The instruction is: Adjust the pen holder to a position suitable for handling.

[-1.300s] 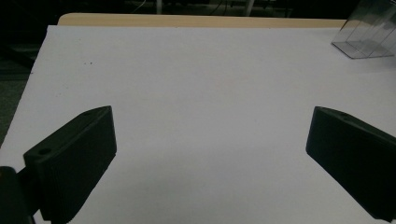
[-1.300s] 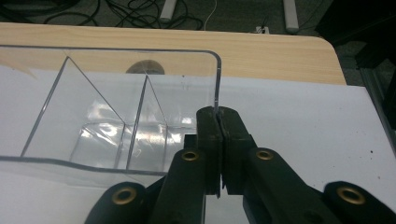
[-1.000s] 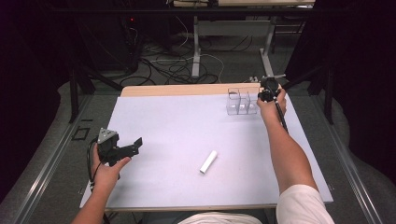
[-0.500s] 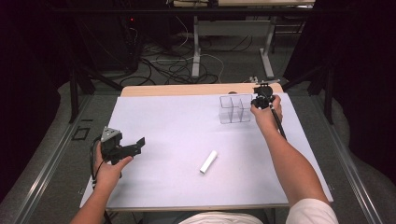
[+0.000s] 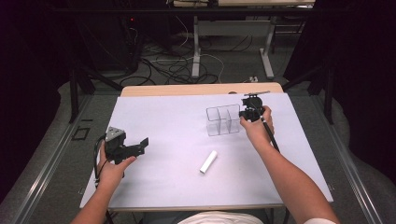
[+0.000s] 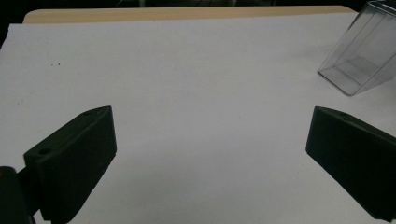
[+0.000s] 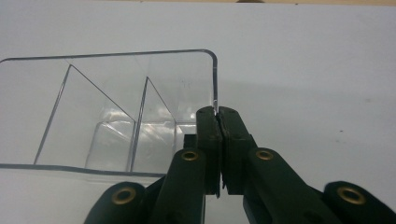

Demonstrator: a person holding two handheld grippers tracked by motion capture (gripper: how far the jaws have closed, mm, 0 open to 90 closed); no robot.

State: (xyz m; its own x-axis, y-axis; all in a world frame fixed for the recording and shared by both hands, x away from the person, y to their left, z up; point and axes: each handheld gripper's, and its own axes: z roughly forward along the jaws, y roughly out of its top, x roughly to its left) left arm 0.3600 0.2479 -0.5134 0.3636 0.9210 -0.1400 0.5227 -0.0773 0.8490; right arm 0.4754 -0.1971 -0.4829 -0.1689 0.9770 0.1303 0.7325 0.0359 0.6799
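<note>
One clear plastic organiser [image 5: 223,120], three open compartments, upright on white table [image 5: 163,186], far right of centre. Right gripper [image 7: 217,111] at its right wall, fingers pinched on rim, forearm extended. Left gripper [image 5: 140,144] resting low, fingers wide, holding nothing.

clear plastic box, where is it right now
In the high view the clear plastic box stands on the far right part of the white table, its right wall pinched by the right gripper, with the white tube nearer the person.
</note>
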